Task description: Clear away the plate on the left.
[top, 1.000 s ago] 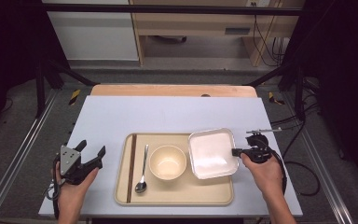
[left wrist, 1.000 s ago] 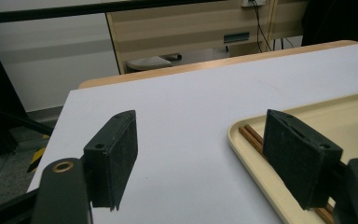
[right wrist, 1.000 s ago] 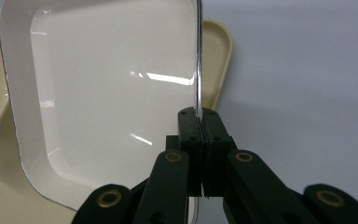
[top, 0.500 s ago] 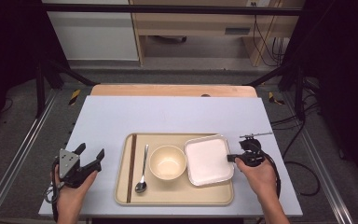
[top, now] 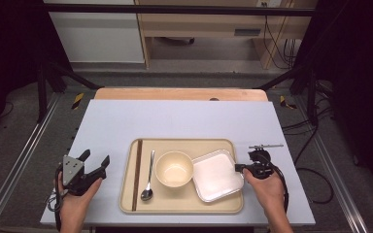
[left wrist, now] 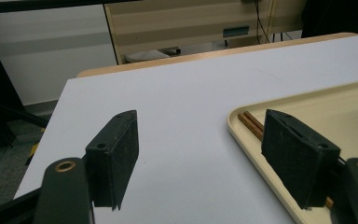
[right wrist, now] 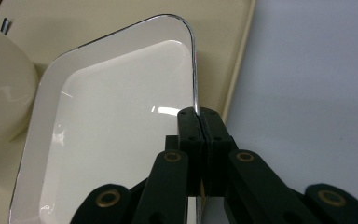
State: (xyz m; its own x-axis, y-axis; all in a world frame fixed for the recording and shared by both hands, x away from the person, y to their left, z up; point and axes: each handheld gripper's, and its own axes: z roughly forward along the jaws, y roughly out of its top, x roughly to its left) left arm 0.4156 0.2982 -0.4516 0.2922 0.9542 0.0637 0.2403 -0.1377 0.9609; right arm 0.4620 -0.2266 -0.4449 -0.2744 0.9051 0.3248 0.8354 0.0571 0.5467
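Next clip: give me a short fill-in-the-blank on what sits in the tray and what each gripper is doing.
1. The right gripper is shut on the rim of the white square ____.
2. In the beige plastic tray, the metal spoon lies between the brown chopsticks and the cream round ____.
3. The left gripper hovers over the pale table with its fingers ____.

Missing words: plate; bowl; open
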